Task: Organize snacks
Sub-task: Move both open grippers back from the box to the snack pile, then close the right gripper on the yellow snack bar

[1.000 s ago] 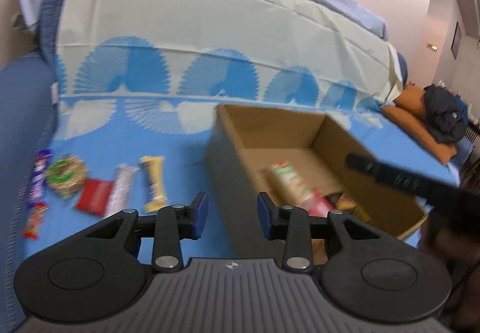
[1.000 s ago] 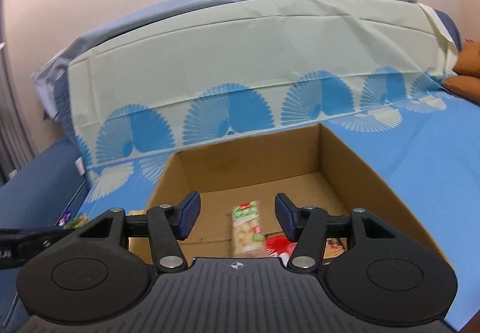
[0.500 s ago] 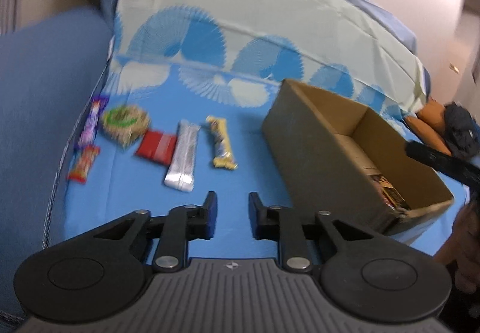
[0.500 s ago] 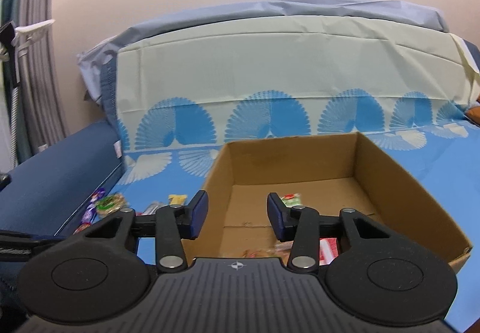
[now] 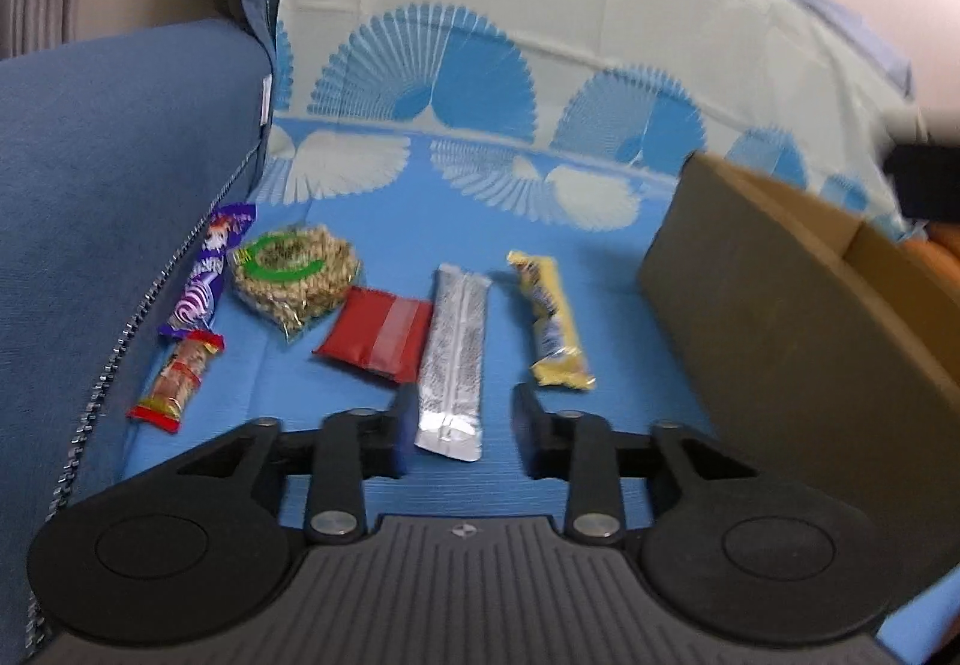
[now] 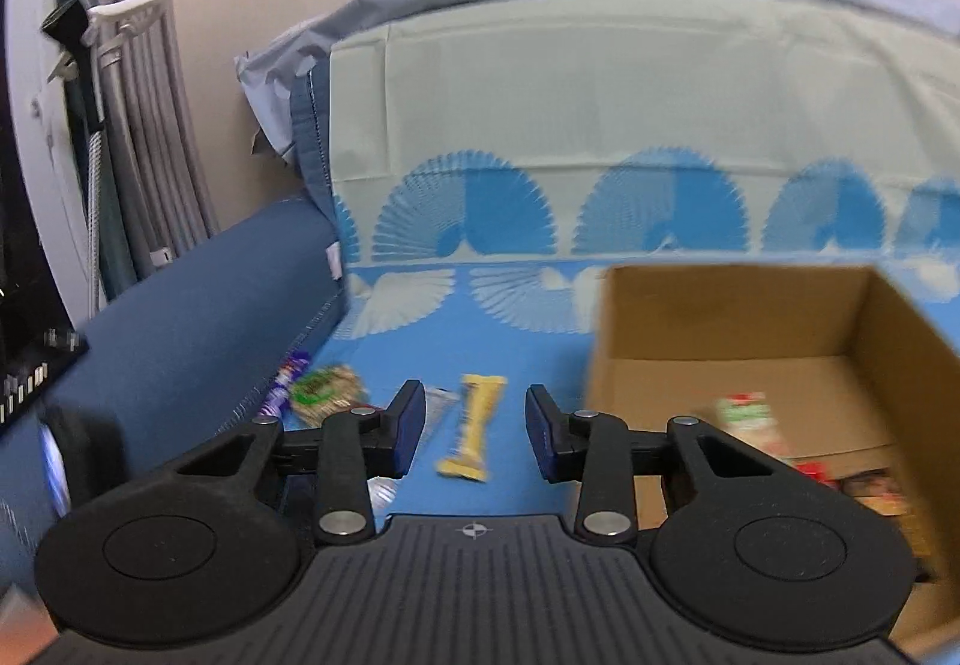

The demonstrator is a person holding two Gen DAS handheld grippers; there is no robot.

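Several snacks lie in a row on the blue cloth: a silver bar (image 5: pixel 453 353), a yellow bar (image 5: pixel 551 320), a red packet (image 5: pixel 378 332), a round nut pack (image 5: pixel 294 275), a purple bar (image 5: pixel 207 269) and a small red-orange bar (image 5: pixel 177 377). My left gripper (image 5: pixel 459 425) is open, low over the near end of the silver bar. My right gripper (image 6: pixel 474 428) is open above the yellow bar (image 6: pixel 474 425). The cardboard box (image 6: pixel 732 305) at right holds several snacks, including a green-topped pack (image 6: pixel 753 422).
The box's brown side wall (image 5: pixel 780 305) stands close to the right of the snack row. A dark blue sofa arm (image 5: pixel 102 173) borders the left. The cloth-covered backrest (image 6: pixel 600 113) rises behind. Curtains and a stand (image 6: pixel 102 83) are far left.
Both grippers swung left from the box toward the snack row. The left gripper dropped closer to the silver bar and opened wider. The right gripper now faces the yellow bar.
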